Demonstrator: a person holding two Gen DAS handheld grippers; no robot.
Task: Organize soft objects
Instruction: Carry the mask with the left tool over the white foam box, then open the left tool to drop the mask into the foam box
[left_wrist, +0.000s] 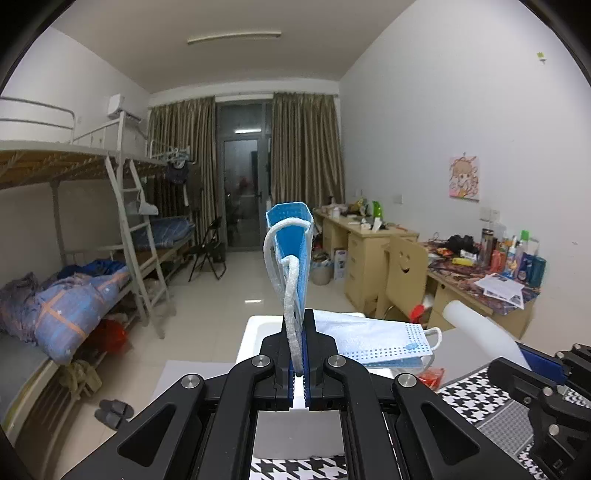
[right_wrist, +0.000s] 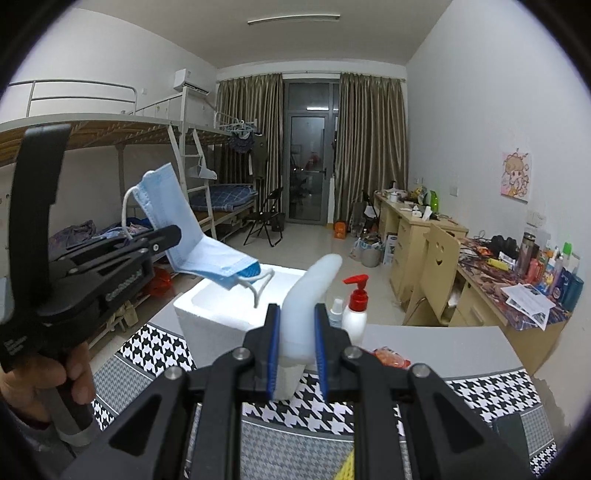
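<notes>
My left gripper (left_wrist: 299, 328) is shut on a blue face mask (left_wrist: 291, 236), which stands up from the jaws with a white ear loop (left_wrist: 291, 295) hanging in front. The mask's other half (left_wrist: 384, 341) droops to the right over a white foam box (left_wrist: 255, 332). In the right wrist view, the left gripper (right_wrist: 171, 236) holds the mask (right_wrist: 173, 218) above and left of the box (right_wrist: 221, 306). My right gripper (right_wrist: 296, 314) is shut on a bent white foam tube (right_wrist: 314, 284), held up over the table. The same right gripper (left_wrist: 535, 360) and tube (left_wrist: 476, 325) appear at the left wrist view's right edge.
A black-and-white houndstooth cloth (right_wrist: 155, 350) covers the near part of the grey table (right_wrist: 443, 343). A red-topped pump bottle (right_wrist: 356, 306) and a small spray bottle (right_wrist: 336, 314) stand behind the tube, with a red packet (right_wrist: 391, 358) nearby. A hand (right_wrist: 55, 380) grips the left tool. Bunk beds stand left, desks right.
</notes>
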